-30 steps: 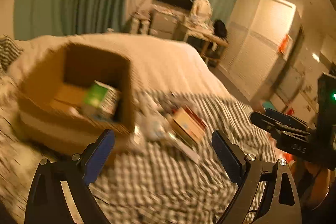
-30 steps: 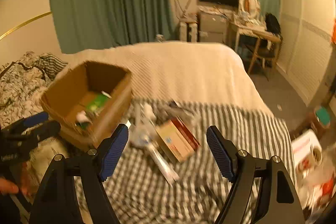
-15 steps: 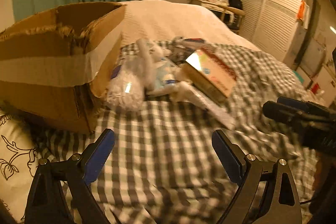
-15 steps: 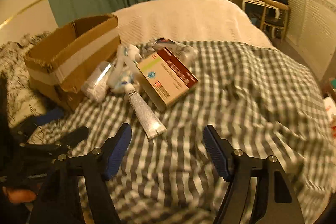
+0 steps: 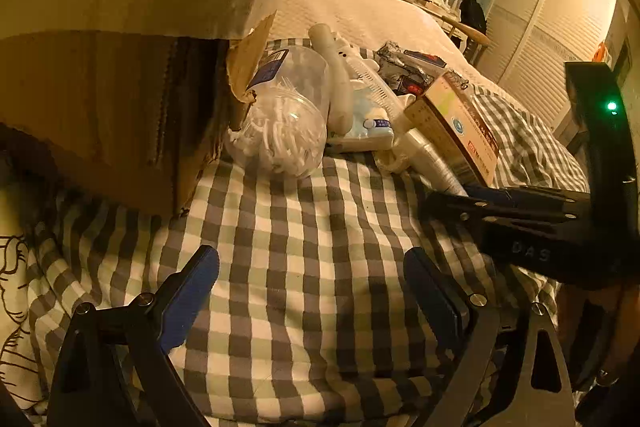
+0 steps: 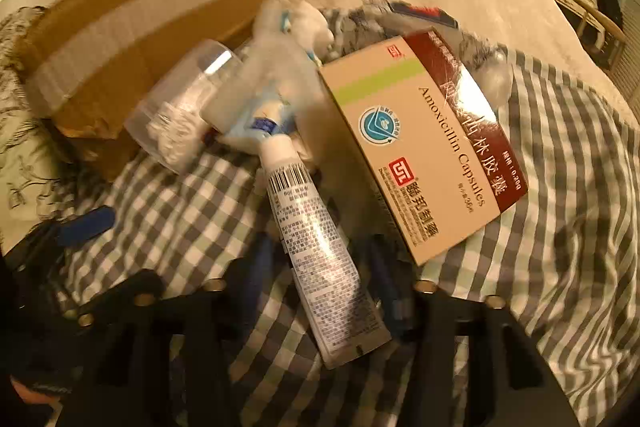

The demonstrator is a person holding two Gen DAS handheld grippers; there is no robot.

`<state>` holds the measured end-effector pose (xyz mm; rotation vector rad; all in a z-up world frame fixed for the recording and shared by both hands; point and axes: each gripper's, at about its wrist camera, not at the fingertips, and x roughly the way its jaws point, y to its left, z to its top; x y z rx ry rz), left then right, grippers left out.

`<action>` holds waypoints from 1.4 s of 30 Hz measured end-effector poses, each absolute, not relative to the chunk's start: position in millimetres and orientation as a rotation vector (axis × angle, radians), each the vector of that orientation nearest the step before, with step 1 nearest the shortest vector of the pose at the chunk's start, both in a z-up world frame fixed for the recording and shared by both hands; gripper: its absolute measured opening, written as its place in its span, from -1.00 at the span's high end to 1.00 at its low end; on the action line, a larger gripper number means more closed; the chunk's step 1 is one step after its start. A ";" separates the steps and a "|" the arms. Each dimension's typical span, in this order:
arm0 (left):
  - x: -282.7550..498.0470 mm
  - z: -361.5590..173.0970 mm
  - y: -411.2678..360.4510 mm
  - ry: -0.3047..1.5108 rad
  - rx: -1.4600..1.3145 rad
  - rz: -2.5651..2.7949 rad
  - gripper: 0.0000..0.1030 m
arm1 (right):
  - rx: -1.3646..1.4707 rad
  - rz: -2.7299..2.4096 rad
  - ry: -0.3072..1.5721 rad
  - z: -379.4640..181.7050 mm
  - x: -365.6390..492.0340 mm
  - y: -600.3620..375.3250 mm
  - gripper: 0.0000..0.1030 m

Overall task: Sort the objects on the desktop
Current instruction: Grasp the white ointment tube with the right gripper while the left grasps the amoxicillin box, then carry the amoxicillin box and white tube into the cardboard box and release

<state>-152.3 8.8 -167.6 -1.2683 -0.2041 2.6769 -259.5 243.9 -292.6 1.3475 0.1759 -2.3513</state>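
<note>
Between the right gripper's (image 6: 320,267) 2 closing fingers lies a white tube (image 6: 316,247) on the checked blanket (image 6: 560,187); contact seems not yet made. Left gripper (image 5: 312,291) hangs spread, empty, near the cardboard box (image 5: 100,87).

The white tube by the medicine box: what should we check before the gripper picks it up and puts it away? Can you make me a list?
1. Tube lies between the fingers of the right gripper: ok.
2. Grip firm: not ok yet, the jaws are closing and the pads do not clearly press on the tube.
3. Tube free to lift: cannot tell, its capped end is tucked among the clutter beside the medicine box.
4. Medicine box clear of the fingers: cannot tell, its corner sits close to one finger.
5. Left gripper out of the way: ok, open over bare checked blanket.
6. Cardboard box within reach: ok, just behind the pile.
</note>
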 end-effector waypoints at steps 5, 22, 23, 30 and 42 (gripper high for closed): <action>-143.9 -161.7 17.6 -0.185 -1.273 2.648 -0.86 | 1.319 -2.437 0.013 -264.2 -226.1 277.8 0.64; -198.5 -112.9 109.3 0.047 -1.101 2.485 -1.00 | 1.290 -2.680 -0.324 -230.7 -187.3 382.1 0.64; -204.2 -115.4 115.2 0.078 -1.096 2.488 -1.00 | 1.288 -2.684 -0.325 -231.2 -188.0 383.2 0.65; -264.7 -136.6 137.8 0.189 -1.064 2.519 -1.00 | 1.311 -2.666 -0.315 -247.5 -204.0 391.0 0.64; -246.6 -120.5 115.8 0.052 -1.018 2.269 0.29 | 1.315 -2.666 -0.335 -256.2 -208.2 397.2 0.64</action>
